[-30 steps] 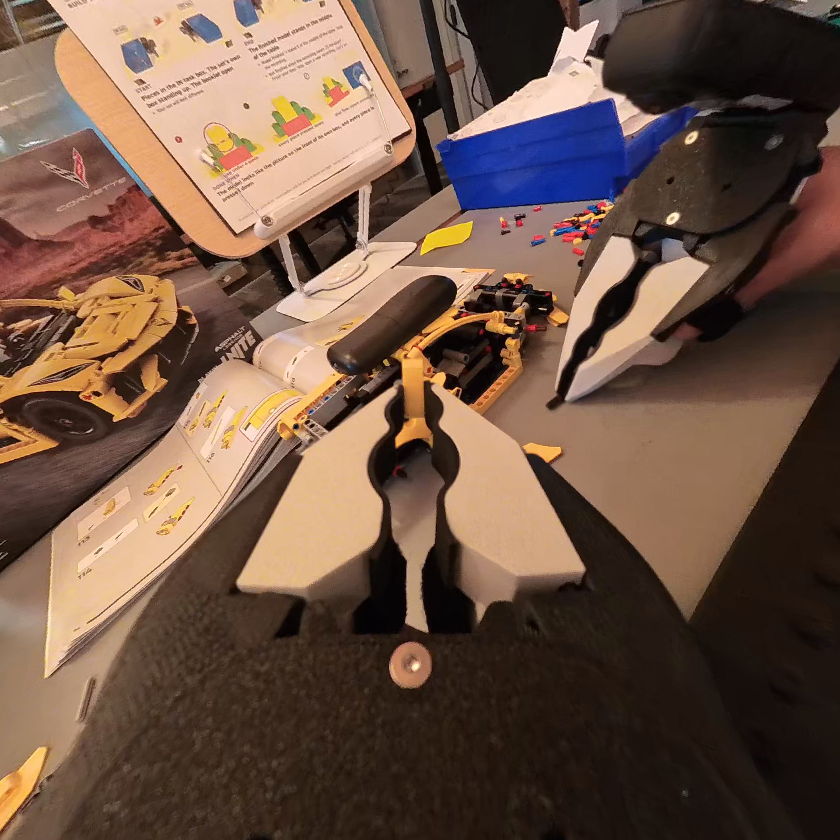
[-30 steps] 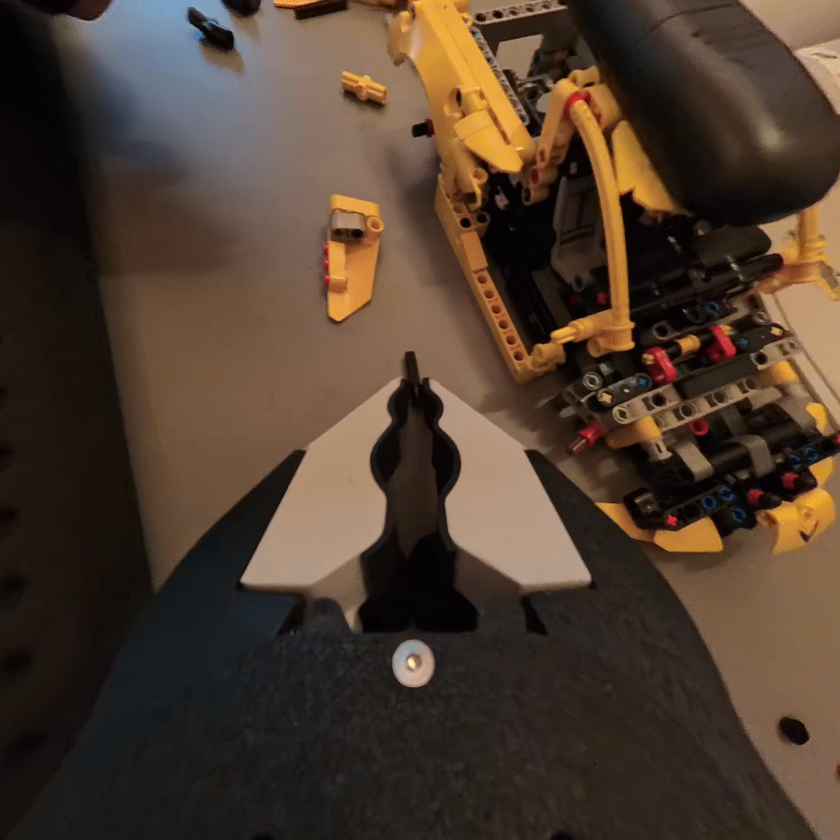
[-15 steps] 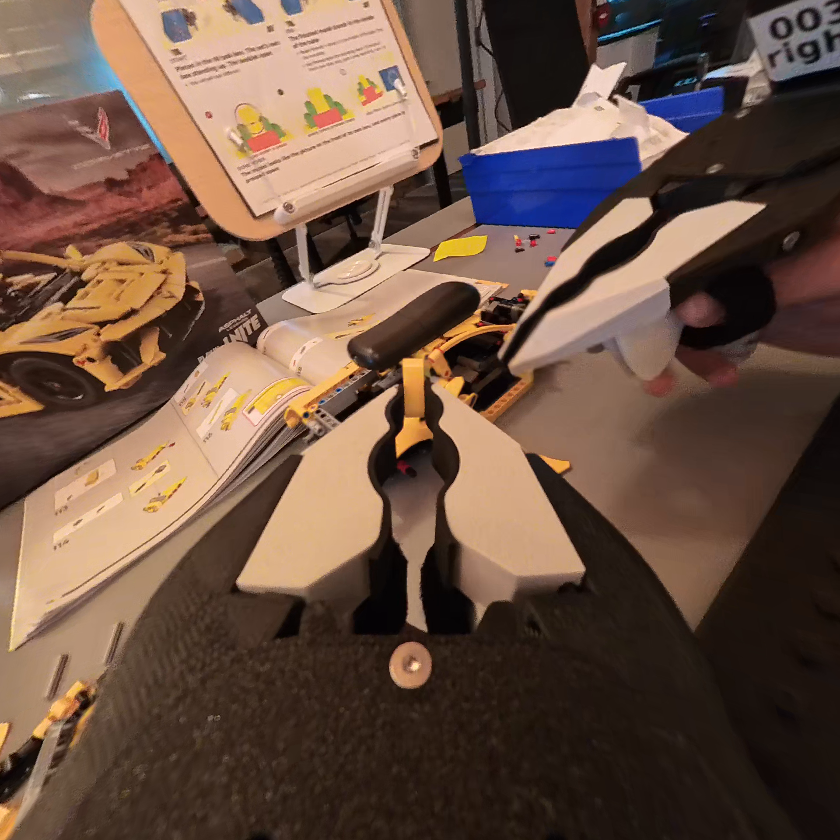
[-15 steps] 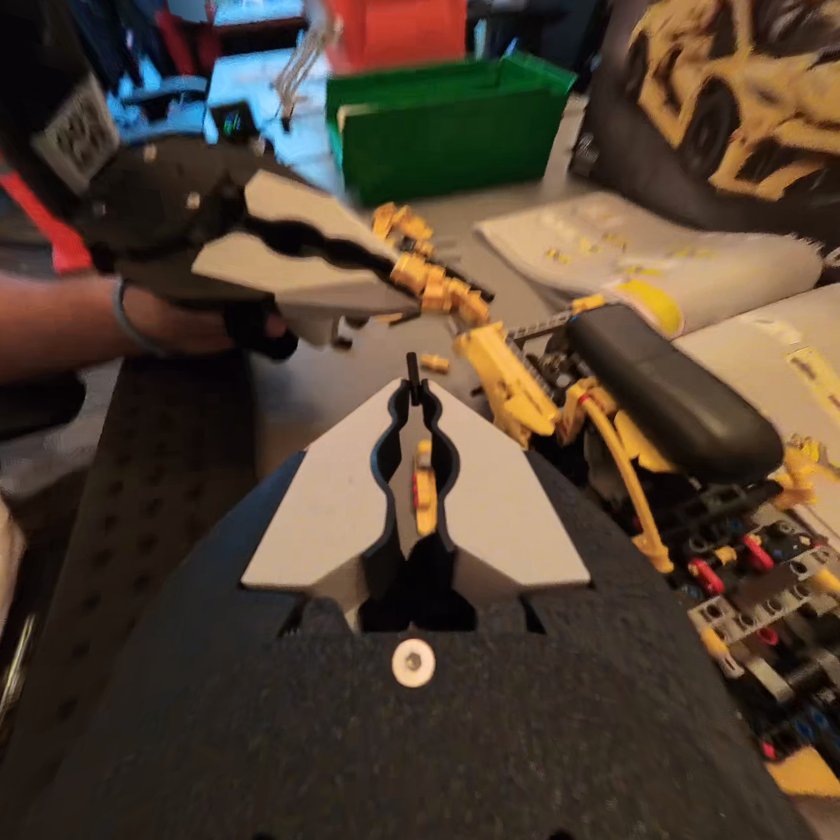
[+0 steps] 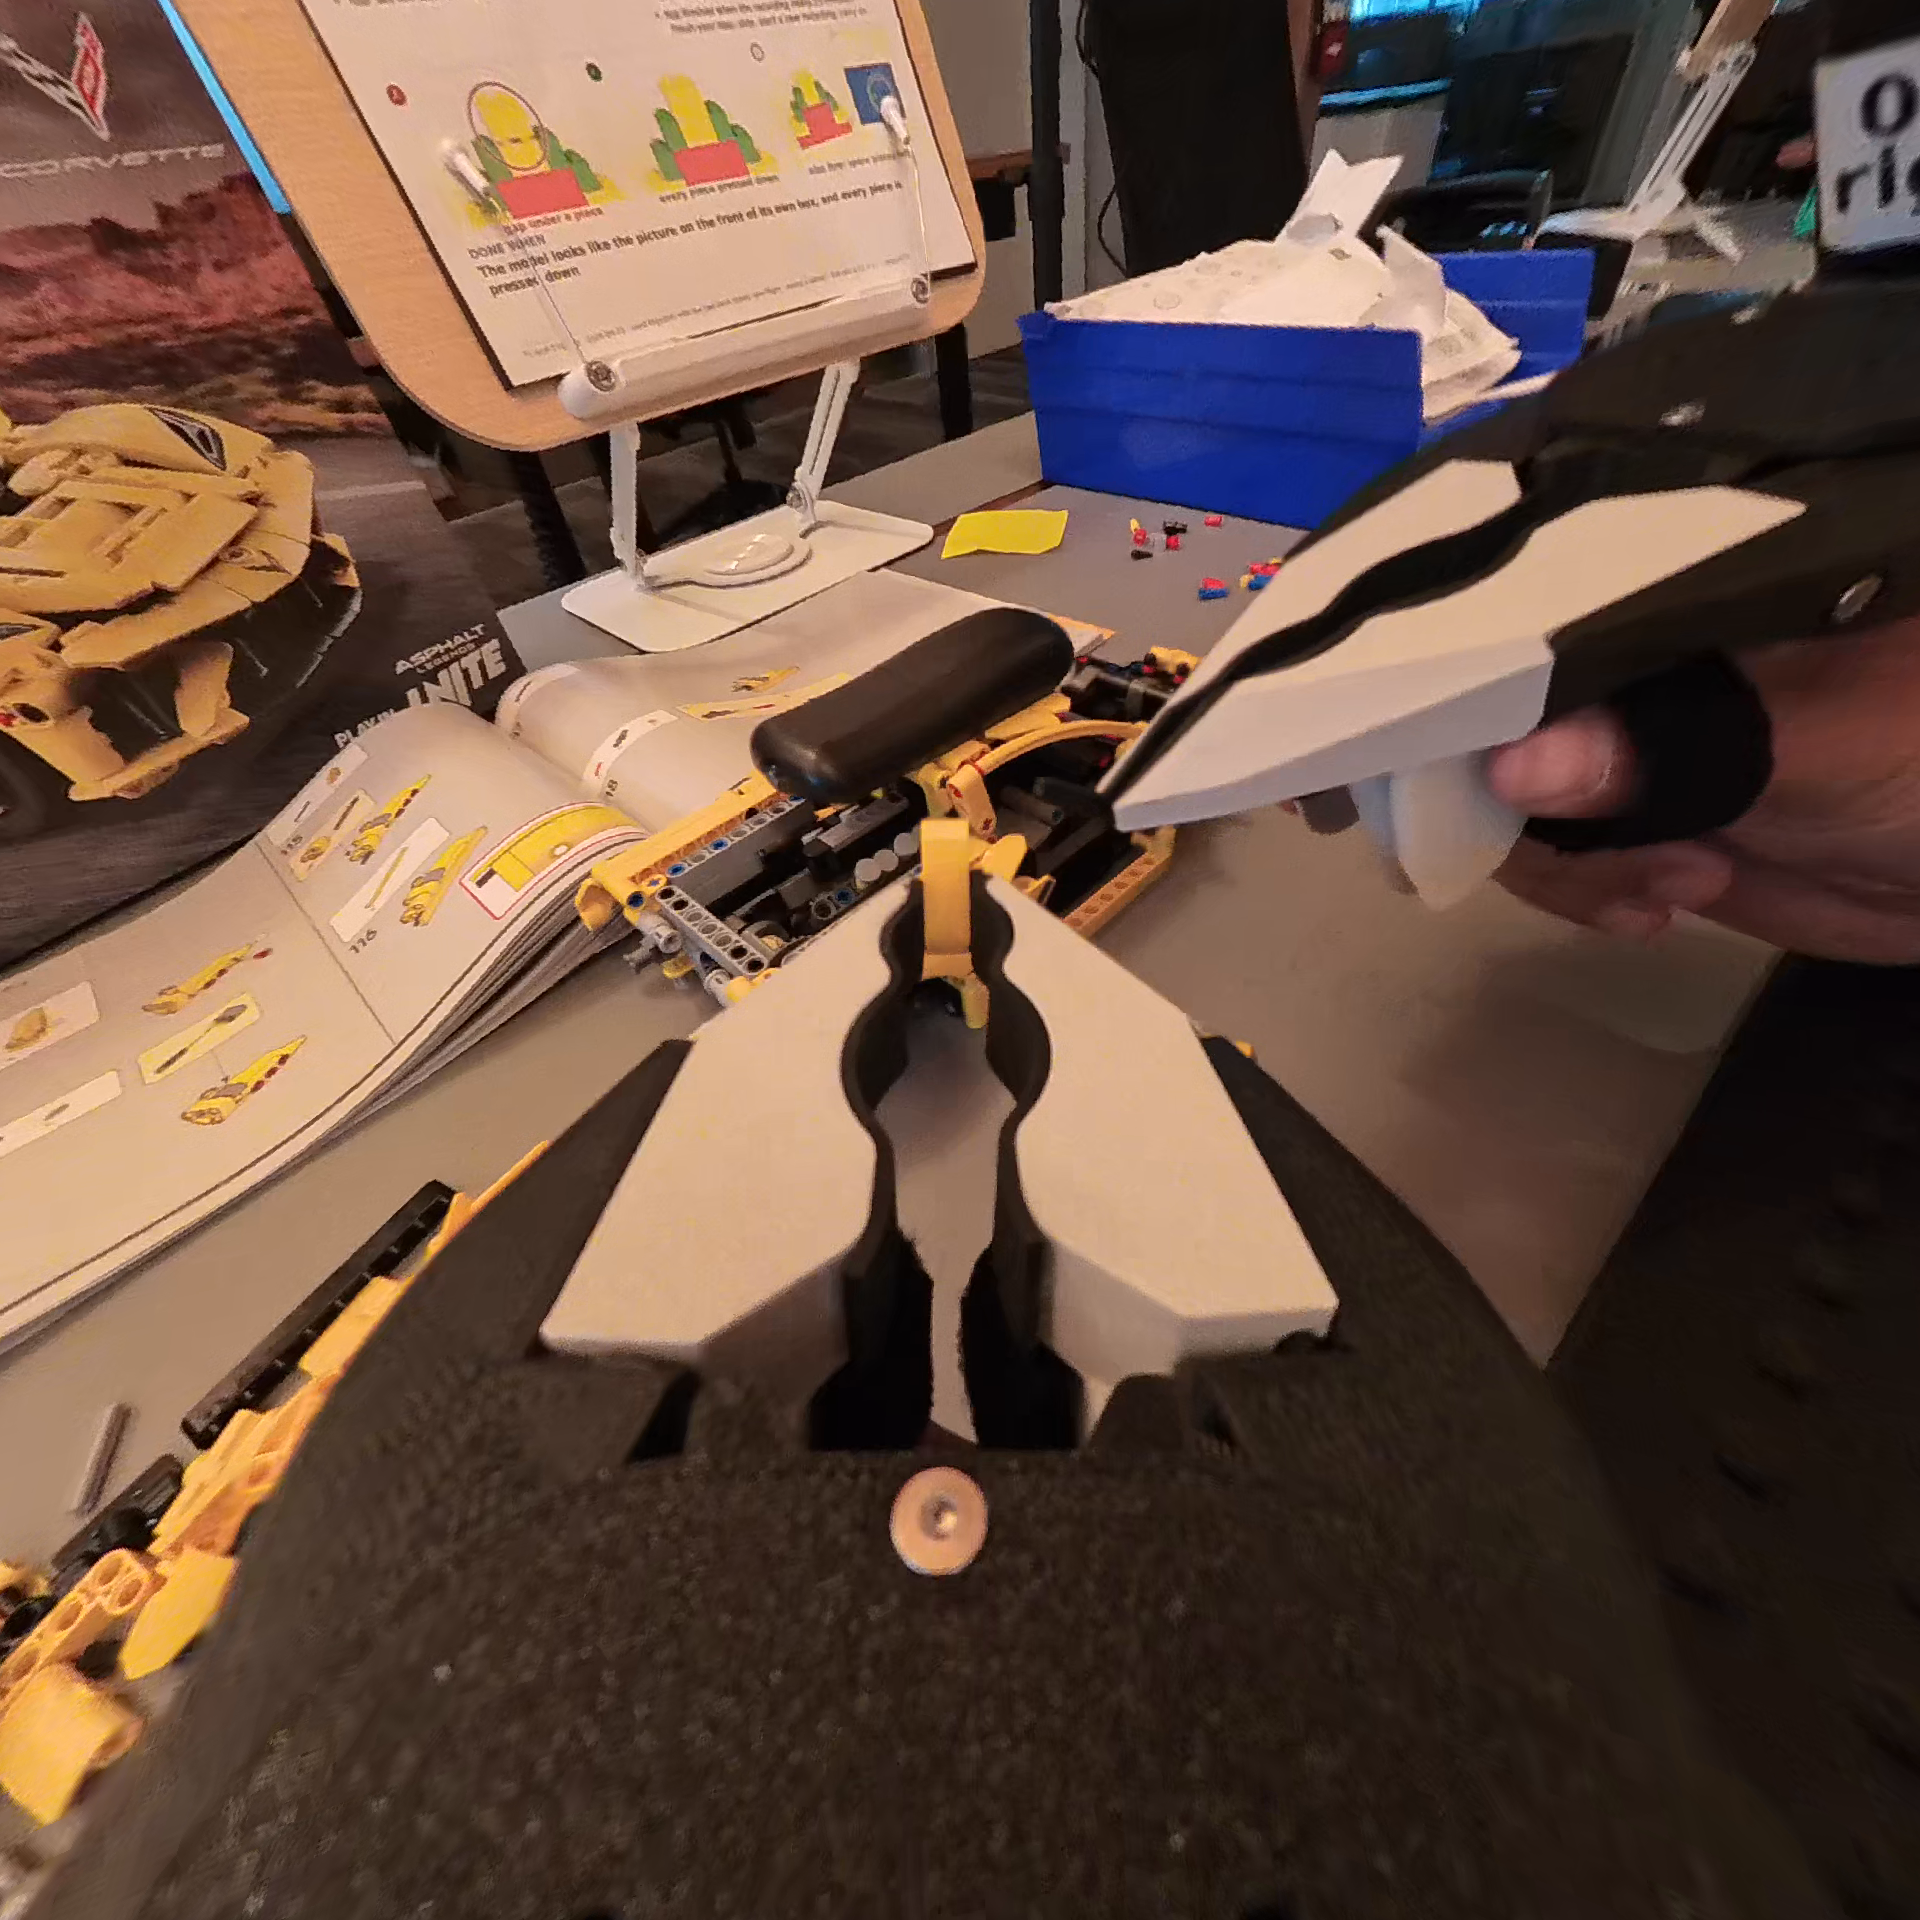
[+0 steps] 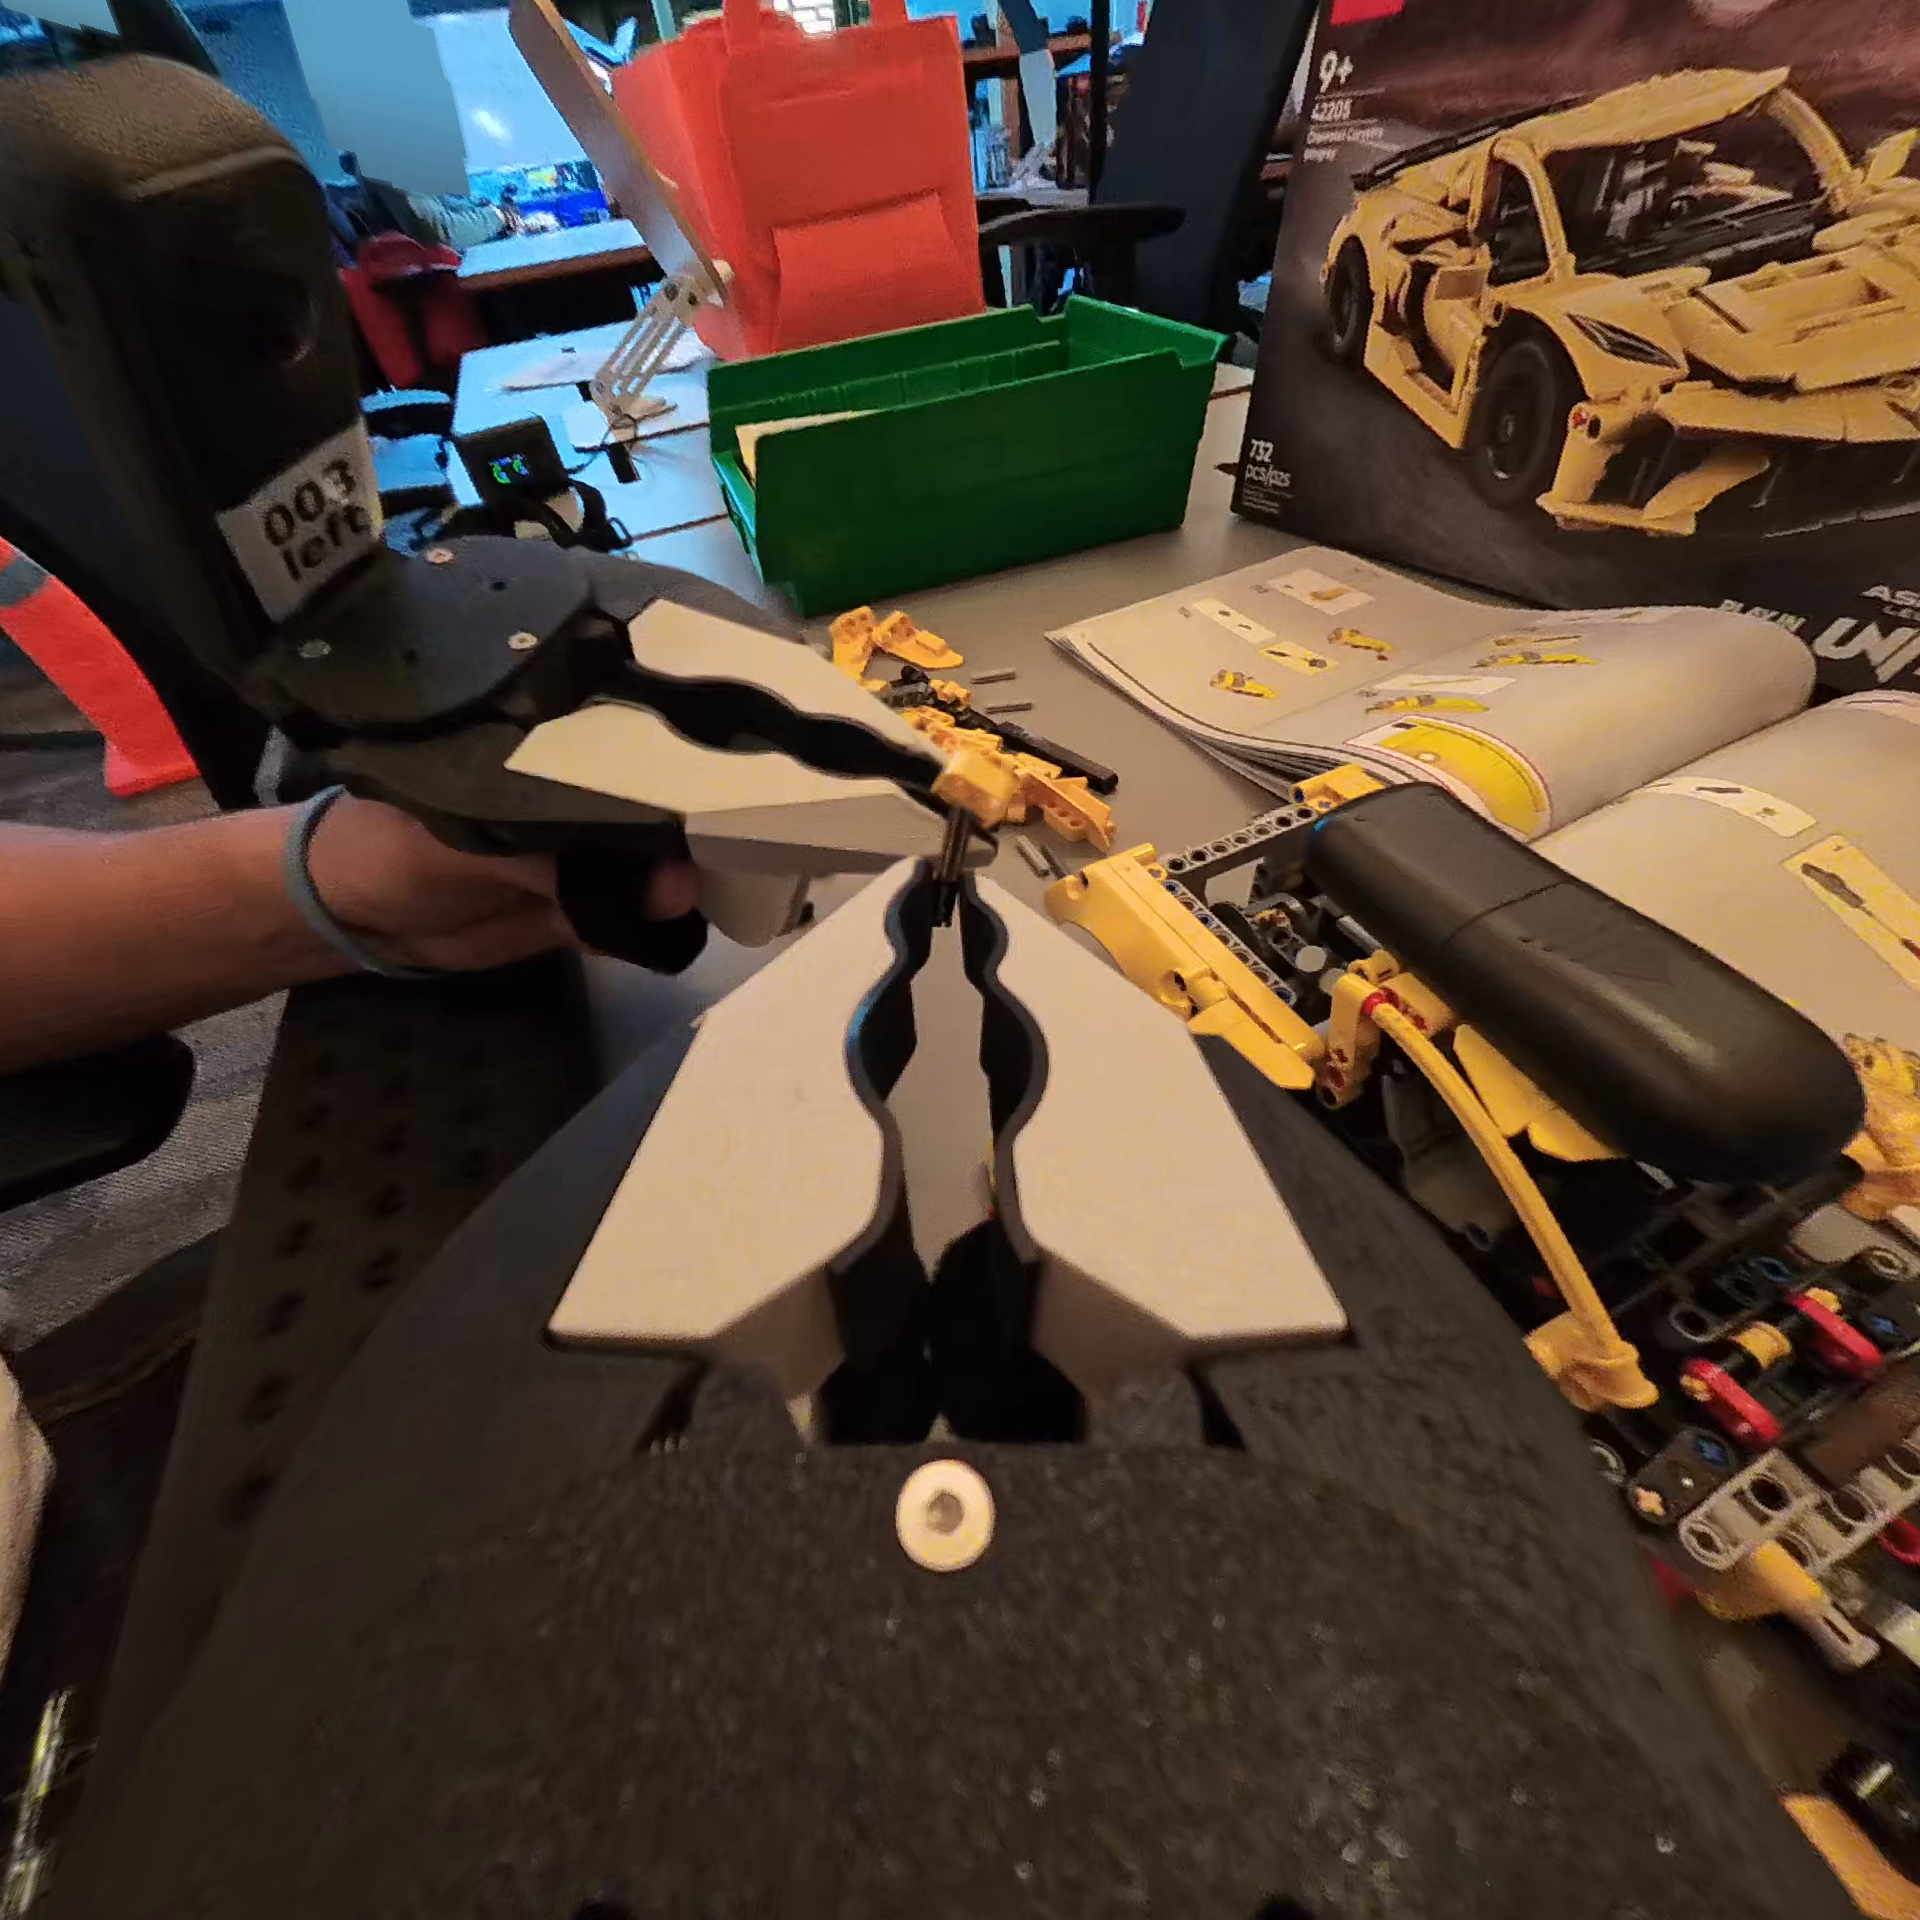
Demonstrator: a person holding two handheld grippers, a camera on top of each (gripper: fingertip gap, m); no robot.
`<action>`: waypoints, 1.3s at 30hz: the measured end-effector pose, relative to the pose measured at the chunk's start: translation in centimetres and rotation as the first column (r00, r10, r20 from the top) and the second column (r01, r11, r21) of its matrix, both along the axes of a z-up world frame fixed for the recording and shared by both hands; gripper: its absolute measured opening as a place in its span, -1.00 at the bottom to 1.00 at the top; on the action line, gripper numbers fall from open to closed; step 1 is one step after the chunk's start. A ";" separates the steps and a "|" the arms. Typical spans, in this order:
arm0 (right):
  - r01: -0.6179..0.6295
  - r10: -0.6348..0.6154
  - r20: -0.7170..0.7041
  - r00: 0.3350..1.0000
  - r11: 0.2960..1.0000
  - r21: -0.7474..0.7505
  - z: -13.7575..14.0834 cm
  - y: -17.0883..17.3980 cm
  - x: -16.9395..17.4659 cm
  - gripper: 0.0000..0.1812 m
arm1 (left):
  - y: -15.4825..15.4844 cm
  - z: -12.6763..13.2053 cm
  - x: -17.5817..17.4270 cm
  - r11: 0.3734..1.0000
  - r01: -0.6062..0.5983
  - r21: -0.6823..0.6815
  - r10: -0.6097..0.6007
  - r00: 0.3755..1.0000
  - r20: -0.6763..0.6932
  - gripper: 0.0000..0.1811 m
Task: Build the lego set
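Observation:
My left gripper [image 5: 948,902] is shut on a small yellow piece [image 5: 943,883] and holds it above the table. It also shows in the right wrist view [image 6: 956,805], with the yellow piece [image 6: 977,779] at its tip. My right gripper [image 6: 943,883] is shut on a thin black pin [image 6: 950,862], whose top end meets the yellow piece. The right gripper also shows in the left wrist view [image 5: 1117,808], over the model. The partly built yellow and black car model [image 6: 1475,1122] with a black roof part [image 5: 914,701] lies on the grey table.
An open instruction booklet [image 5: 312,935] and the set's box [image 6: 1610,291] lie behind the model. A green bin [image 6: 956,447], a blue bin [image 5: 1216,416], a paper stand [image 5: 665,208] and loose yellow and black parts [image 6: 904,639] are around. A person's hand [image 6: 436,894] holds the left gripper. My left and right fingertips are right by each other.
My right gripper lifted off the table with the black pin and swung toward the left gripper. The two tips now meet. The left gripper kept hold of the yellow piece.

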State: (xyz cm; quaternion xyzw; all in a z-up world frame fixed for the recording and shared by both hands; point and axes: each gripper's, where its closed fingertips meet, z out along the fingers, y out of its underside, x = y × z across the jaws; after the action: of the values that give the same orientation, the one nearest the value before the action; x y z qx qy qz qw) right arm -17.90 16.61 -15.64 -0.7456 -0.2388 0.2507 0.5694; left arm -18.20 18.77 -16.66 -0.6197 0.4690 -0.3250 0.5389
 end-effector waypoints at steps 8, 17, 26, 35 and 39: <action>0.011 -0.007 0.066 0.998 0.998 -0.066 -1.6 0.3 -0.1 -0.97 | -0.4 -0.8 0.7 0.974 -0.022 0.225 0.052 0.991 -0.127 -0.92; 0.023 -0.017 0.073 0.997 0.997 -0.071 -1.8 0.3 0.1 -0.97 | -0.1 -1.0 0.7 0.916 -0.047 0.398 0.133 0.972 -0.193 -0.92; 0.056 -0.053 0.088 0.995 0.998 -0.031 -1.3 0.5 0.3 -0.97 | 0.0 -1.2 0.8 0.954 -0.055 0.296 0.109 0.979 -0.171 -0.92; 0.131 -0.127 0.121 0.985 0.991 -0.022 -1.4 1.3 0.0 -0.97 | 0.4 -1.5 0.7 0.997 -0.061 0.044 0.065 0.993 -0.099 -0.92; 0.146 -0.142 0.113 0.983 0.989 -0.032 -1.5 1.5 0.0 -0.97 | 0.4 -1.7 0.7 0.997 -0.039 -0.067 0.034 0.997 -0.065 -0.92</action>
State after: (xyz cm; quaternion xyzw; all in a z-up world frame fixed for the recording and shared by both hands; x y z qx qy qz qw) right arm -17.86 18.07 -17.13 -0.7850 -0.2103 0.1719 0.5567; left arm -17.50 19.17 -18.36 -0.6562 0.4632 -0.3108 0.5082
